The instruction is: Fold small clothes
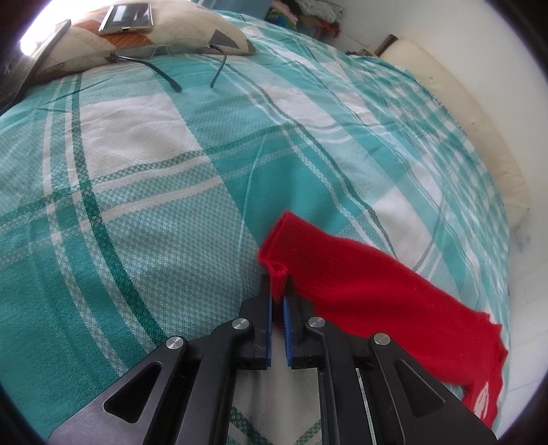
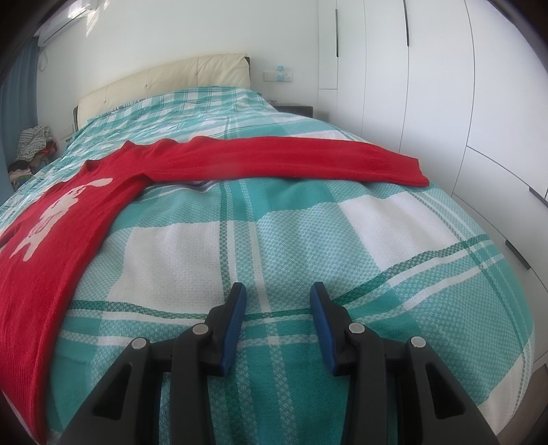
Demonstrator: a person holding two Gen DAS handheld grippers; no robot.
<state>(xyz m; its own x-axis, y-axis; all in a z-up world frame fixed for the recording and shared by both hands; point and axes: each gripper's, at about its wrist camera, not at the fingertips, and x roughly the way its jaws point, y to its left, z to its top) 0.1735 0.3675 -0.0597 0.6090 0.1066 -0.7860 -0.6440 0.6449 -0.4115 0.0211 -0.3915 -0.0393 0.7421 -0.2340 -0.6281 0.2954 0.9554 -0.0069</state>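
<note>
Red sweater (image 2: 68, 219): spread flat on the bed's teal plaid cover (image 2: 342, 232), one sleeve stretched sideways, pale figure on the front.
Left tool (image 1: 278, 284): nearly together, a sleeve cuff (image 1: 277, 270) pinched between its pads, apparently still gripped.
Right tool (image 2: 278, 291): apart, empty, above bare cover.
Pillow (image 1: 164, 37): phone (image 1: 126, 17) on top.

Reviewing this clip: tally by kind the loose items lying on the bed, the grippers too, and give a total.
Red sweater: 1
Pillow: 1
Phone: 1
Eyeglasses: 1
Grippers: 2, the left gripper pinching the sweater's cuff, the right gripper open over the bedspread
Total: 6
</note>
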